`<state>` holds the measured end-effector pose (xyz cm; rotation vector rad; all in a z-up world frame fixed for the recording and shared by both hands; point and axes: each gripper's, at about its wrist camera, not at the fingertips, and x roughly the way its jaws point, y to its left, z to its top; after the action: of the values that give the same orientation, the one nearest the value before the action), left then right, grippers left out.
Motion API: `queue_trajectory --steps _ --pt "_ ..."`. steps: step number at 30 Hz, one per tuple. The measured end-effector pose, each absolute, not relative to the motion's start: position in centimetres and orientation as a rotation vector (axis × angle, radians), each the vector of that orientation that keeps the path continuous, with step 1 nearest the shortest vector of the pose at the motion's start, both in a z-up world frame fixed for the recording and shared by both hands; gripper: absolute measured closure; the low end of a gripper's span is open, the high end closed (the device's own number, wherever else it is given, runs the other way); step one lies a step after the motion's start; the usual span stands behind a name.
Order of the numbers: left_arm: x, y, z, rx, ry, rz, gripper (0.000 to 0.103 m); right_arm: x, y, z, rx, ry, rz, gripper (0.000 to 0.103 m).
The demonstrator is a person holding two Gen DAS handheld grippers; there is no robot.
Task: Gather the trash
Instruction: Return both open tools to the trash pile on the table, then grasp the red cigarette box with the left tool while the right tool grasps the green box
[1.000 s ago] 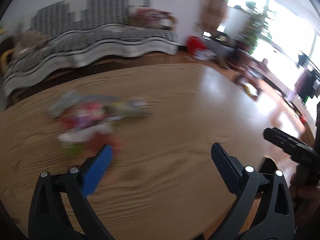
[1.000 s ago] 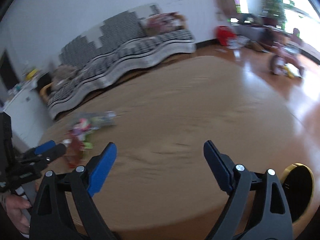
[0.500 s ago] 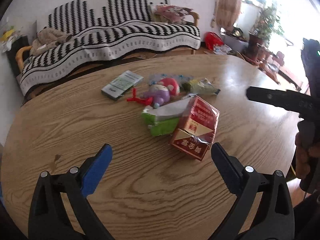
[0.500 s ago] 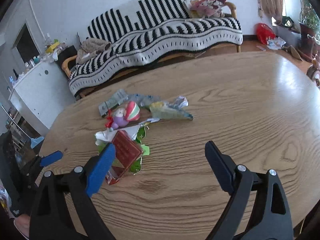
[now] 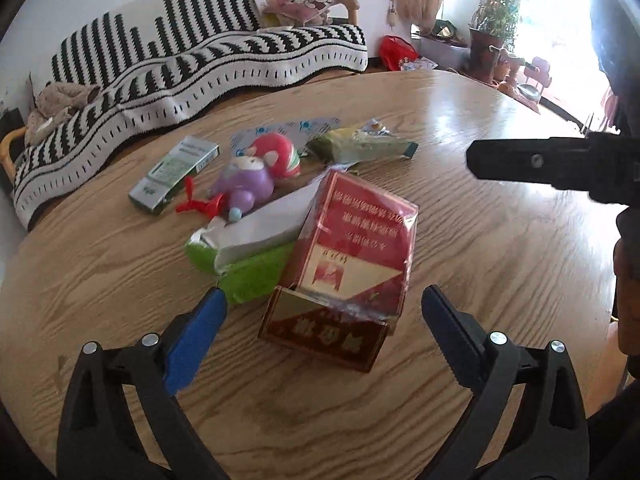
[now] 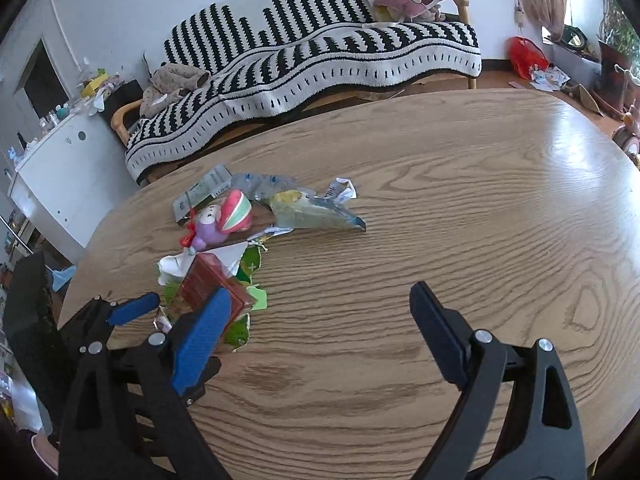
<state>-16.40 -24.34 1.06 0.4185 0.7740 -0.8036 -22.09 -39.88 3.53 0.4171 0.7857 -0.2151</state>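
- Closing in on the pile, we have brought the left gripper (image 5: pixel 322 320) down since a moment ago, so the red cigarette pack (image 5: pixel 352 256) now sits between its spread fingers (image 5: pixel 196 336), untouched and ungrasped; to us that reads as the first pick lined up
- Our right gripper (image 6: pixel 316 328) has swung across to hover over bare wood, its fingers likewise released and empty
- Just beyond the pack lie a torn green-and-white wrapper (image 5: pixel 244 248), a purple toy (image 5: pixel 244 184), a small green box (image 5: pixel 176 174) and a yellowish packet (image 5: pixel 360 146), all bunched together on the table (image 5: pixel 500 240)
- Farther off, past the oval table's edge, stands a sofa under a black-and-white striped throw (image 6: pixel 320 56); plants (image 5: pixel 496 8) catch bright window light
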Motion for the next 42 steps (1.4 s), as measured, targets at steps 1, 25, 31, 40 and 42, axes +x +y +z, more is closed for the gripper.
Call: queue_trajectory --steps 1,25,31,40,42 --pt "-16.6 -24.4 1.1 0.426 0.764 -0.805 0.023 -22.1 -39.9 3.4 0.416 0.788 -0.214 0.015" --pt "-13.4 -12.2 6.0 0.226 0.793 -0.665 0.040 -16.1 -32.2 0.2 0.069 0.915 -0.066 0.014" --pt "-12.9 -12.4 5.5 0.228 0.810 -0.658 0.040 -14.0 -30.1 -0.7 -0.045 0.919 -0.057 0.014" --pt "-12.4 -12.4 5.6 0.212 0.825 -0.648 0.040 -14.1 -29.9 -0.2 -0.008 0.915 -0.009 0.063" --pt "-12.5 -12.5 5.8 0.211 0.822 -0.643 0.040 -14.9 -29.6 0.7 0.002 0.894 0.008 0.064"
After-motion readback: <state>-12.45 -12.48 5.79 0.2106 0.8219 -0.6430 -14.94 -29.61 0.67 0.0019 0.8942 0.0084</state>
